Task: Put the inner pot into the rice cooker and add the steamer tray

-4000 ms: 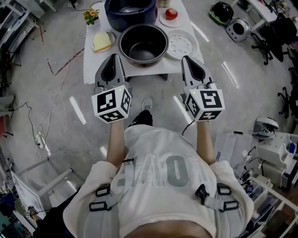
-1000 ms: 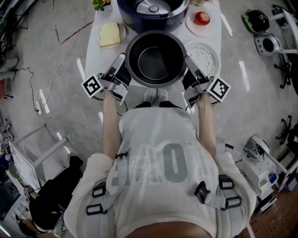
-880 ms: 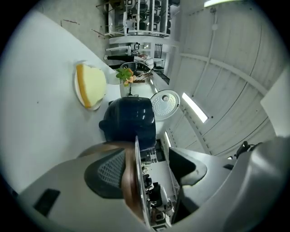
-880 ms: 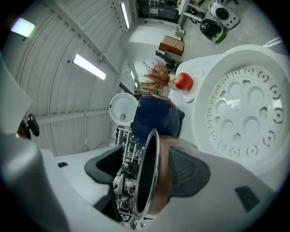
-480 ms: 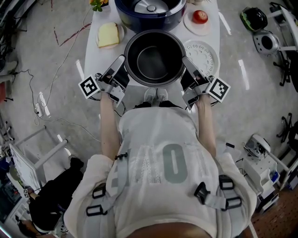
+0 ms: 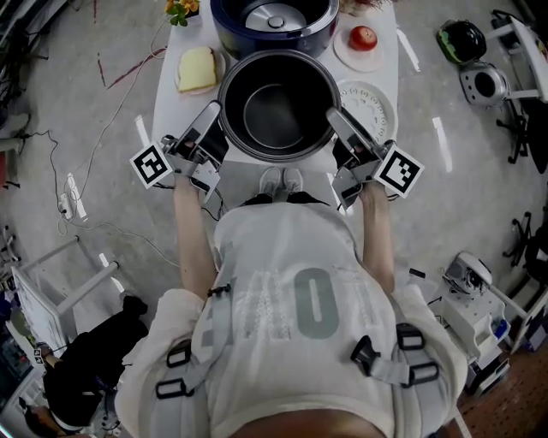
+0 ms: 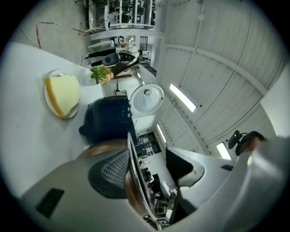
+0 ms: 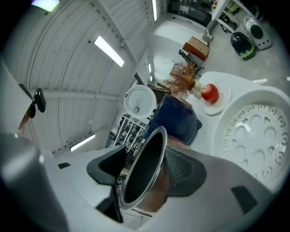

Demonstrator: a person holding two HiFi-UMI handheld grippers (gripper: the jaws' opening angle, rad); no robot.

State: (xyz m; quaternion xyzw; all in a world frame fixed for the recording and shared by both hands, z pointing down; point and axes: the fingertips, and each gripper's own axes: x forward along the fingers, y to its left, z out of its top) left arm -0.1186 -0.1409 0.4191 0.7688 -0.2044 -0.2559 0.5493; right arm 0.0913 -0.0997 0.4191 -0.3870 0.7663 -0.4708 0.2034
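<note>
Level left tongs (image 6: 214, 120) and right tongs (image 6: 336, 121), jaws just closing, pinch the thin rim of the round dark metal pot (image 6: 276, 107).

Black inner pot (image 6: 276, 107) with silver rim, navy rice cooker (image 6: 274, 21), white steamer tray (image 6: 375, 101), red fruit (image 6: 363, 37)

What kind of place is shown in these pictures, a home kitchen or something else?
Probably a lab or workshop, not a home kitchen: a bare grey concrete floor with loose cables, spare cookers left on it, and one small white table.
</note>
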